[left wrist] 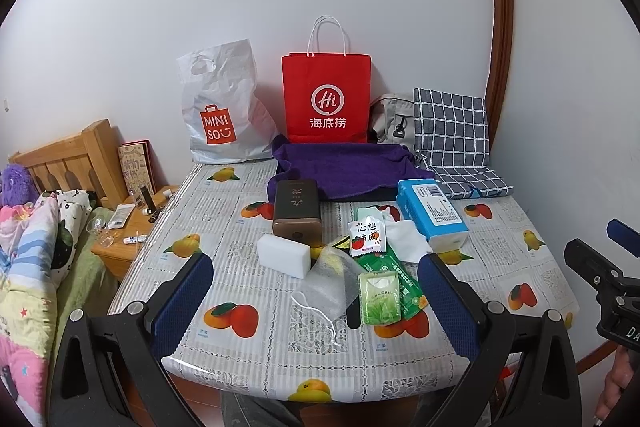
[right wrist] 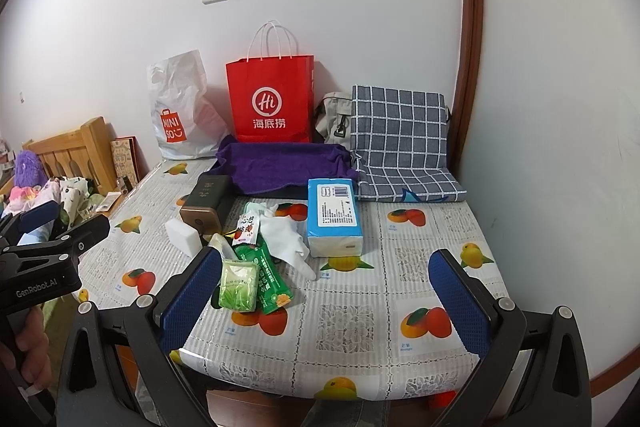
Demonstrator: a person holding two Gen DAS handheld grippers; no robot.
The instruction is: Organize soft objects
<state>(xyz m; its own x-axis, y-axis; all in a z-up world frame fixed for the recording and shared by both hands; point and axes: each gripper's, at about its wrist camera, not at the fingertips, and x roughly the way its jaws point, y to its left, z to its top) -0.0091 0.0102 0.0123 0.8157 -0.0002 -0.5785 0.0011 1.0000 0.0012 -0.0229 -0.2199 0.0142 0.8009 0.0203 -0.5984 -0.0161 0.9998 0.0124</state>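
Soft items lie mid-table: a green tissue pack [left wrist: 380, 297] [right wrist: 238, 287], a green wipes packet [left wrist: 400, 275] [right wrist: 266, 277], a small white sachet with a red fruit print [left wrist: 366, 237] [right wrist: 247, 227], a clear mesh pouch [left wrist: 330, 281], crumpled white tissue [left wrist: 406, 239] [right wrist: 286, 235], a white sponge block [left wrist: 284, 253] [right wrist: 184, 237] and a blue tissue pack [left wrist: 432, 213] [right wrist: 334, 217]. A purple towel [left wrist: 344, 169] [right wrist: 280, 165] lies behind. My left gripper [left wrist: 316, 291] is open above the near edge. My right gripper [right wrist: 326, 287] is open, right of the pile.
A brown box [left wrist: 298, 213] [right wrist: 204, 203] stands left of the pile. A red paper bag [left wrist: 326, 97] [right wrist: 272, 99], a white Miniso bag [left wrist: 220, 111] [right wrist: 180, 111], a grey bag [left wrist: 394, 121] and a checked cushion [left wrist: 456, 143] [right wrist: 400, 143] line the wall. A bed [left wrist: 36, 247] and nightstand [left wrist: 132, 227] are left.
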